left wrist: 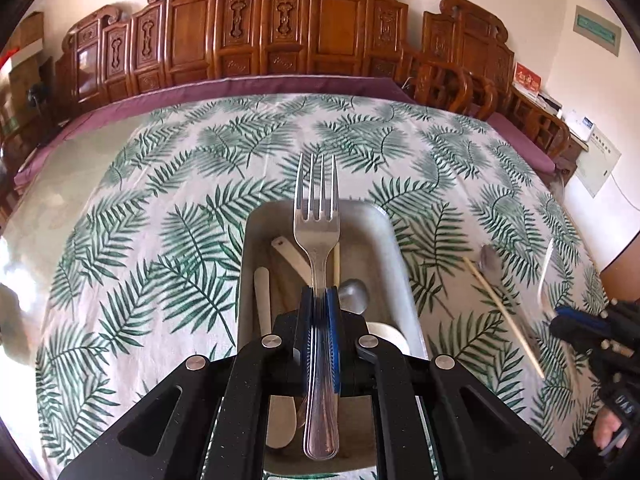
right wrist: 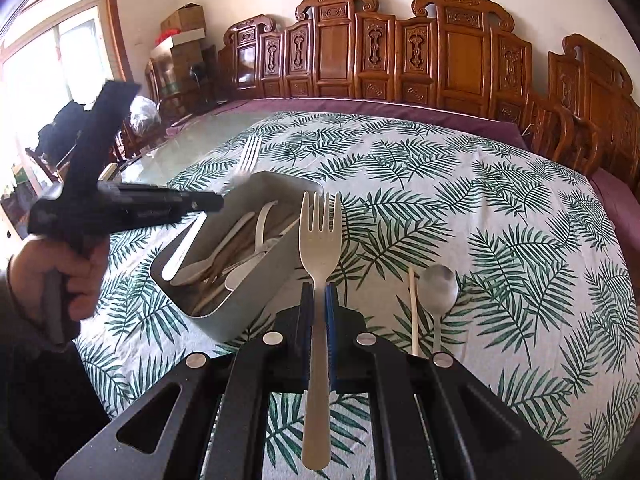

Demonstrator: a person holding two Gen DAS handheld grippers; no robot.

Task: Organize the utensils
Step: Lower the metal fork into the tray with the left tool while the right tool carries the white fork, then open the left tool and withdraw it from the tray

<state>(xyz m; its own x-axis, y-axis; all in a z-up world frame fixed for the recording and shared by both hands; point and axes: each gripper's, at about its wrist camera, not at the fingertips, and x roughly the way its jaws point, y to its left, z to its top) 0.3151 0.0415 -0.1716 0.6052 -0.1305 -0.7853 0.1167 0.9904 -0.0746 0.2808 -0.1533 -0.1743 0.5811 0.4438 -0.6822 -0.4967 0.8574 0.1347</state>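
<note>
My left gripper [left wrist: 319,294] is shut on a clear plastic fork [left wrist: 316,216], tines pointing away, hanging over the grey utensil box [left wrist: 384,240]. The box holds several pale spoons and sticks. My right gripper [right wrist: 319,292] is shut on a beige fork [right wrist: 320,240], lifted above the leaf-print cloth to the right of the grey box [right wrist: 248,304]. In the right wrist view the left gripper [right wrist: 208,202] reaches over the box with the clear fork [right wrist: 249,156] sticking out past it. On the cloth lie a metal spoon [right wrist: 438,286] and a chopstick [right wrist: 413,312].
The leaf-print cloth [left wrist: 160,220] covers a glass-topped table with a purple edge. Carved wooden chairs [left wrist: 280,28] line the far side. A person's hand [right wrist: 52,276] grips the left tool's handle. The spoon [left wrist: 491,262] and chopstick [left wrist: 504,316] lie right of the box.
</note>
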